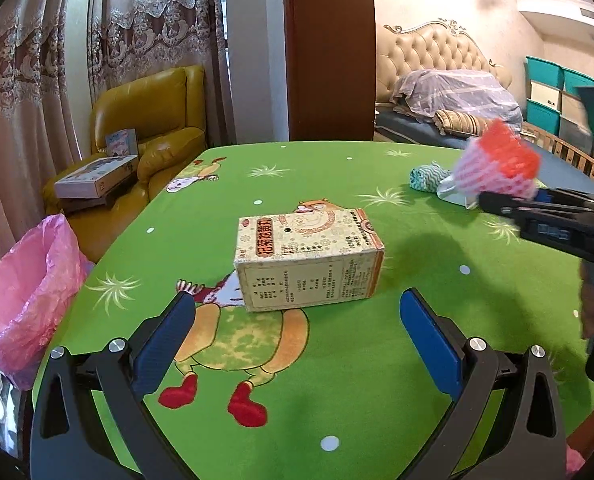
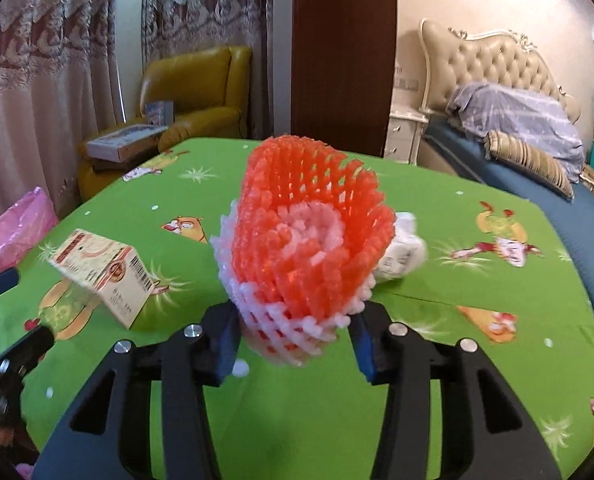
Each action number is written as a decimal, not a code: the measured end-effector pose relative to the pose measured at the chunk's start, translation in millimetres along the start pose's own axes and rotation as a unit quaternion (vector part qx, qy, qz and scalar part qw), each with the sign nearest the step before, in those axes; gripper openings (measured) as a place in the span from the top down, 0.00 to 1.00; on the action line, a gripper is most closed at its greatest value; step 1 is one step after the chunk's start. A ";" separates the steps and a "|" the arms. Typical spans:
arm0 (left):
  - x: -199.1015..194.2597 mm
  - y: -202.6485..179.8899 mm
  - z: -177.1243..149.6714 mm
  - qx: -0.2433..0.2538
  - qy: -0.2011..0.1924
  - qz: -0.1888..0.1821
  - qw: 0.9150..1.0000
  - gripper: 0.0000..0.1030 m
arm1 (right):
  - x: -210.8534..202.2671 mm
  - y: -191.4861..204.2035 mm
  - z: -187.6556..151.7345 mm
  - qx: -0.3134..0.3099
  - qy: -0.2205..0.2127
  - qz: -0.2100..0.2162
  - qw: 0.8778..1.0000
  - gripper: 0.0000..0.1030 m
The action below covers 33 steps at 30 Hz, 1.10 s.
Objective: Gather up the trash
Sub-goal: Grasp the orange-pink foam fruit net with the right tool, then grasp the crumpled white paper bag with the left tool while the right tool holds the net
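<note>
My right gripper [image 2: 297, 336] clamps the foam net [image 2: 309, 240] right of the box [image 1: 309, 258]; my left gripper [image 1: 297, 340] gapes just short of that box.

Both fisheye views were bright and evenly lit by soft daylight filtering through the curtains [image 1: 29, 80] at left. The box [image 1: 309, 258] cast a soft shadow to its right on the counter [image 1: 337, 380]. Straight lines bowed toward the frame edges, and dark vignetting filled the corners. The foam net [image 2: 311, 240] and right gripper [image 1: 497, 204] showed motion blur; the centre of the left view stayed sharp.
</note>
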<state>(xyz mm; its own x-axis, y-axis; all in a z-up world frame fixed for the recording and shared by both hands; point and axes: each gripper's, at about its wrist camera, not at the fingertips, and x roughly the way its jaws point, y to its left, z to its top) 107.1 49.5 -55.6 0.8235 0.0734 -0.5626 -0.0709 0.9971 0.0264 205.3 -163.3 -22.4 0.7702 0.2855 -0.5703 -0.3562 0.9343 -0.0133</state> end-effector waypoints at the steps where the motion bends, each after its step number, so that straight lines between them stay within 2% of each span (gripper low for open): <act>1: -0.3 -1.4 0.6 -0.001 0.001 -0.003 1.000 0.07 | -7.6 -5.8 -2.3 0.005 -0.006 -0.002 1.000 0.56; 7: -6.2 -27.6 11.6 0.023 -0.005 -0.027 0.999 0.07 | -46.2 -49.4 -25.1 0.032 -0.024 -0.047 0.998 0.56; 12: -1.4 -60.3 27.8 0.035 0.004 -0.069 0.997 0.07 | -56.8 -76.6 -36.5 0.040 -0.025 -0.087 0.995 0.56; 16: 13.1 -87.0 45.6 0.049 0.007 -0.085 0.995 0.07 | -65.9 -97.7 -39.4 0.052 -0.035 -0.110 0.992 0.56; 19: 31.6 -109.8 62.6 0.060 0.009 -0.090 0.994 0.07 | -70.0 -108.9 -44.7 0.061 -0.038 -0.125 0.990 0.55; 23: 63.7 -135.5 79.9 0.047 0.031 -0.116 0.992 0.07 | -67.2 -120.8 -54.4 0.078 -0.035 -0.136 0.987 0.55; 33: 138.4 -187.3 106.1 0.050 0.063 -0.117 0.990 0.07 | -65.4 -128.8 -59.3 0.102 -0.039 -0.137 0.984 0.54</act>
<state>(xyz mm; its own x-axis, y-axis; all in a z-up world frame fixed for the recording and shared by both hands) 294.1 -125.1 -50.7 0.7335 -0.1556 -0.6617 0.1748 0.9839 -0.0377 169.5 -315.0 -32.1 0.8640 0.0246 -0.5029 -0.0215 0.9997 0.0120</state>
